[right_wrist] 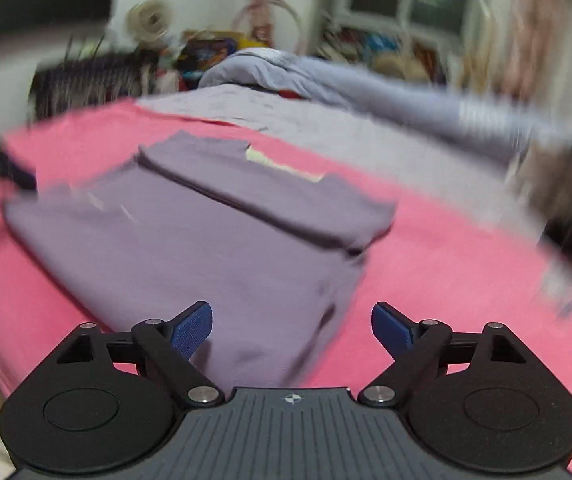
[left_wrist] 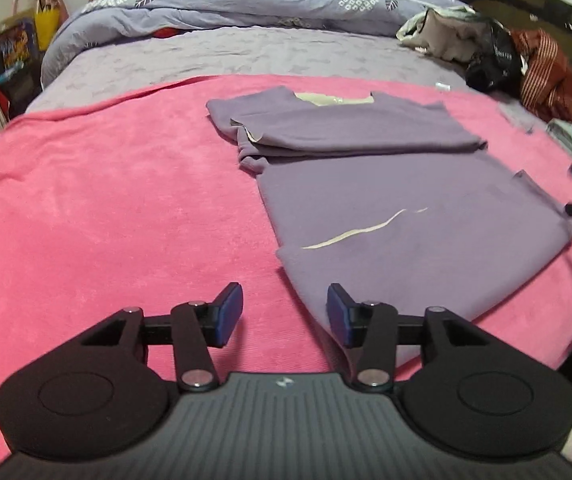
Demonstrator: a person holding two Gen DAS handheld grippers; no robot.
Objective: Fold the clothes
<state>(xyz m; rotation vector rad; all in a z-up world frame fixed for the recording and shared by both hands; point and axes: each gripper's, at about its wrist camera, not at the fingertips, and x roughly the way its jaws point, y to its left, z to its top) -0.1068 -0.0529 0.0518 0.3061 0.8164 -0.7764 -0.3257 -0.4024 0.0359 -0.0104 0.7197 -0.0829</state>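
Left wrist view is showing the purple shirt (left_wrist: 406, 208) lying partly folded on the pink blanket (left_wrist: 105, 200), with the left gripper (left_wrist: 285, 312) hovering spread apart and empty over its near corner. Beyond, a rumpled lavender duvet (left_wrist: 225, 8) and a clothes pile (left_wrist: 498, 56) are crowding the bed's far side. Right gripper (right_wrist: 292, 326) is likewise gaping wide and empty above the shirt's near edge, its picture smeared.
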